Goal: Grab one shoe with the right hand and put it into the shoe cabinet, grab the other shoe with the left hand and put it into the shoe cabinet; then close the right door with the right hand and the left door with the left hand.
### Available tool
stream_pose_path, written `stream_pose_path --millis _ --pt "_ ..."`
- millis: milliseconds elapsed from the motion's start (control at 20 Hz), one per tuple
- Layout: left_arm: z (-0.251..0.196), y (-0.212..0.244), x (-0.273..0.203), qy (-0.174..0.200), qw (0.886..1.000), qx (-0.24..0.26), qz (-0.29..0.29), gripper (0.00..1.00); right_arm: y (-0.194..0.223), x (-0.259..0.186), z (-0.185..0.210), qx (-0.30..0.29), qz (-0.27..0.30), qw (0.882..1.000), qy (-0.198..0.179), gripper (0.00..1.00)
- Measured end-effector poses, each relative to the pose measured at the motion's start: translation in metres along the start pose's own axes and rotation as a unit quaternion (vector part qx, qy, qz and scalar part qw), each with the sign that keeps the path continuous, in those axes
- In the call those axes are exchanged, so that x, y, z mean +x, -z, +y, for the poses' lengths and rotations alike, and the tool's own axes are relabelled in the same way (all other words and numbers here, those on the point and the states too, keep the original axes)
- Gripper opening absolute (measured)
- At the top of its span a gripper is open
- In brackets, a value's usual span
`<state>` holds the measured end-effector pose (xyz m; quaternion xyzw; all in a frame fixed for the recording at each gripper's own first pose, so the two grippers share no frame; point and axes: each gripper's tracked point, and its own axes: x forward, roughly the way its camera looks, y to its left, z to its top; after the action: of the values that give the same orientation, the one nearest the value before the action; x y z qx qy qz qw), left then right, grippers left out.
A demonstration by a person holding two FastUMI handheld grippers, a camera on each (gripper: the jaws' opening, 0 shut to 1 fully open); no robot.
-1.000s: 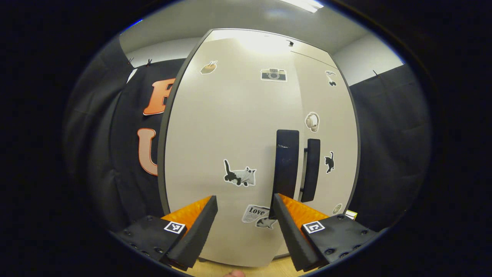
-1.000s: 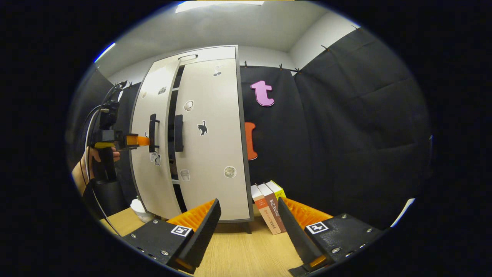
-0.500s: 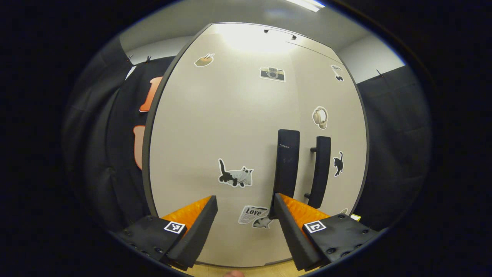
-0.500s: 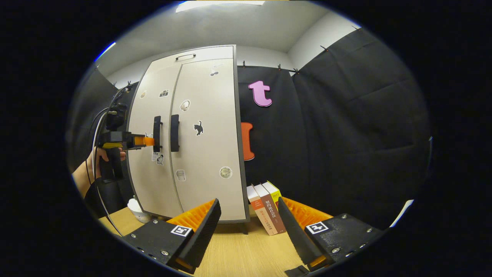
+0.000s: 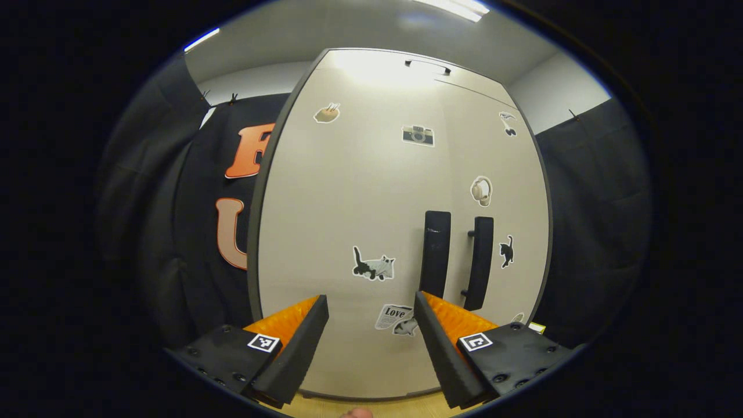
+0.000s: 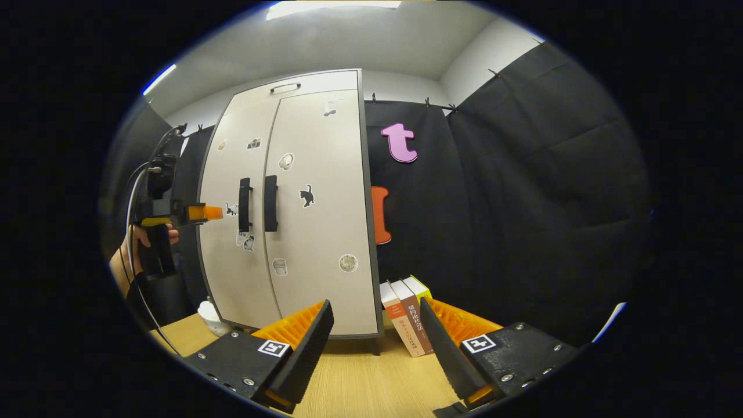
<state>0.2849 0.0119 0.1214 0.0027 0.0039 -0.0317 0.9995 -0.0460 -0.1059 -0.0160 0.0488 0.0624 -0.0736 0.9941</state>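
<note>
The shoe cabinet (image 6: 290, 209) stands on the wooden surface (image 6: 360, 383) with both doors shut flush. The left door (image 5: 348, 232) and the right door (image 5: 499, 220) meet at a centre seam, with the two dark vertical handles (image 5: 435, 261) side by side on either side of it. No shoe can be seen outside the cabinet.

The left claw (image 5: 371, 325) faces the left door with its fingers apart and nothing between them. In the right gripper view it (image 6: 215, 212) is held by a hand (image 6: 130, 255) just left of the handles, apart from the door.

The right claw (image 6: 374, 337) hangs well back from the cabinet, to its right, fingers apart and empty. Three books (image 6: 406, 316) lean beside the cabinet's right foot.
</note>
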Motion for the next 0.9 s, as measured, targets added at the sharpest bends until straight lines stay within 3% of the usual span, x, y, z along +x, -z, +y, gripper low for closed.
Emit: stream_pose_path --millis 200,500,650,900 --pt "0.007 -0.002 -0.048 -0.006 1.000 -0.007 -0.006 0.96 -0.001 -0.003 0.013 -0.001 0.000 1.000 -0.017 0.92" --pt "0.021 0.019 -0.117 -0.038 0.999 0.024 -0.001 0.96 0.004 -0.014 0.031 0.006 0.001 0.999 -0.034 0.92" --pt "0.017 0.038 -0.145 -0.026 1.000 0.009 0.006 0.96 0.007 -0.018 0.039 0.009 0.003 0.999 -0.041 0.92" --pt "0.035 0.068 -0.183 -0.051 0.998 -0.015 0.022 0.96 0.014 -0.026 0.057 0.010 0.010 0.998 -0.056 0.92"
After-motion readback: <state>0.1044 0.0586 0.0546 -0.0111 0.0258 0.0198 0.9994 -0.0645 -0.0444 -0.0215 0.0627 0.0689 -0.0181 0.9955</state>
